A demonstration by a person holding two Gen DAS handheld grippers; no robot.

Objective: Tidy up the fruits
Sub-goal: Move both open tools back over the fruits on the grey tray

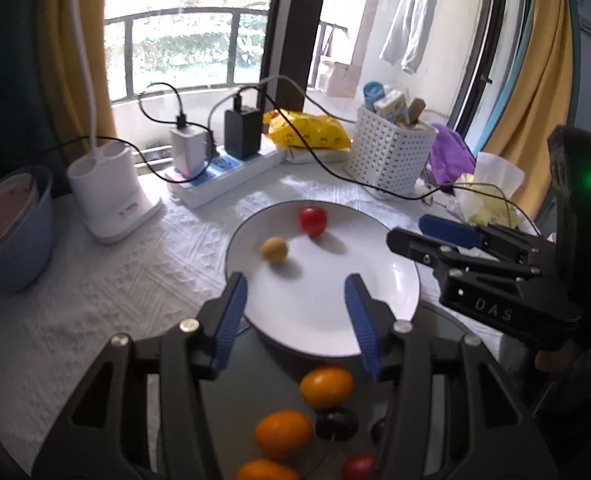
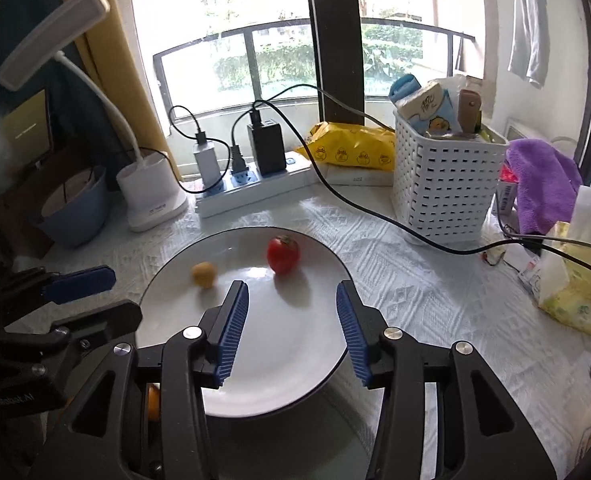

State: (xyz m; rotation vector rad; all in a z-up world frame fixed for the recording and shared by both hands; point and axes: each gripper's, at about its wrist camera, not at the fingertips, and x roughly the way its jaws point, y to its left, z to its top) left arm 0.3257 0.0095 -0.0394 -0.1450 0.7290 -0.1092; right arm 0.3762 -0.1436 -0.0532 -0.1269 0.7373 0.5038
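A white plate (image 1: 391, 280) holds a red tomato (image 1: 313, 221) and a small yellow-brown fruit (image 1: 273, 250); the plate (image 2: 315, 360), tomato (image 2: 283, 254) and yellow fruit (image 2: 204, 274) also show in the right wrist view. Near me, a dark round tray (image 1: 255, 380) carries orange fruits (image 1: 326, 386), a dark fruit (image 1: 336, 423) and a small red one (image 1: 358, 467). My left gripper (image 1: 295, 290) is open and empty over the plate's near edge. My right gripper (image 2: 292, 294) is open and empty above the plate; it also shows in the left wrist view (image 1: 419, 230).
At the back stand a power strip (image 2: 255, 192) with chargers and cables, a white lamp base (image 2: 151, 192), a blue bowl (image 1: 11, 232), a white basket (image 2: 443, 184), a yellow packet (image 2: 355, 150), a purple cloth (image 2: 543, 180) and a bag (image 2: 575, 292).
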